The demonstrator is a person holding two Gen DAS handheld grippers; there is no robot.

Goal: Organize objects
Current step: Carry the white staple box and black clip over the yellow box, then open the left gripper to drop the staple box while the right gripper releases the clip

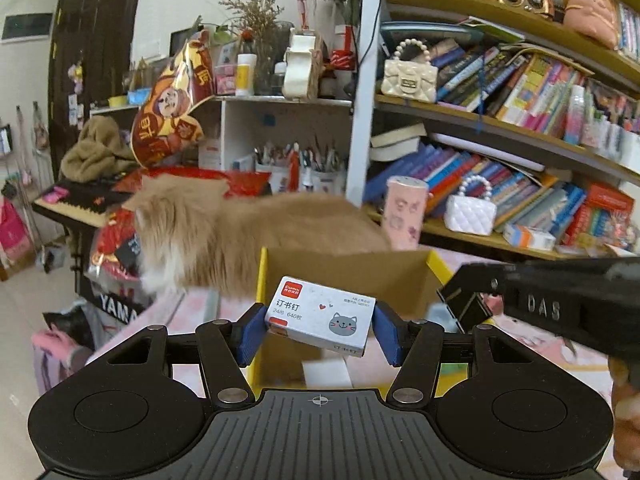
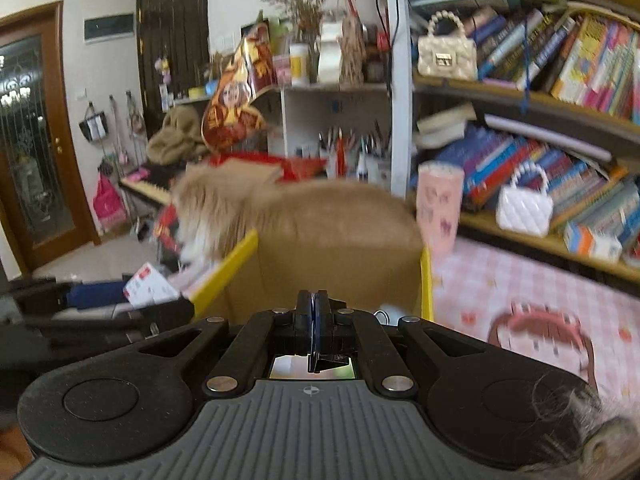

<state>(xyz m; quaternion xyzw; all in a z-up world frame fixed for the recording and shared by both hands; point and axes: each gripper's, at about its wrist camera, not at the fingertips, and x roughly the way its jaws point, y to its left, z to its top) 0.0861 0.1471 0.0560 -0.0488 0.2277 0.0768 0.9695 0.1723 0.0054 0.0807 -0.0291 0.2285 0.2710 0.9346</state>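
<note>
My left gripper [image 1: 318, 330] is shut on a small white staples box [image 1: 320, 314] with a grey cat face printed on it, held between the blue pads above an open cardboard box [image 1: 348, 268] with yellow edges. The same staples box shows at the left of the right wrist view [image 2: 150, 286]. My right gripper [image 2: 316, 316] is shut with nothing between its pads, just in front of the cardboard box [image 2: 340, 264]. Its black body shows at the right of the left wrist view [image 1: 540, 300].
A fluffy orange cat [image 1: 224, 232] stands behind the cardboard box. A pink cup [image 1: 404, 216] and white handbag [image 1: 470, 212] stand by the bookshelf [image 1: 500, 128]. A pink checked cloth [image 2: 520, 288] covers the table. A keyboard [image 1: 72, 200] stands at the left.
</note>
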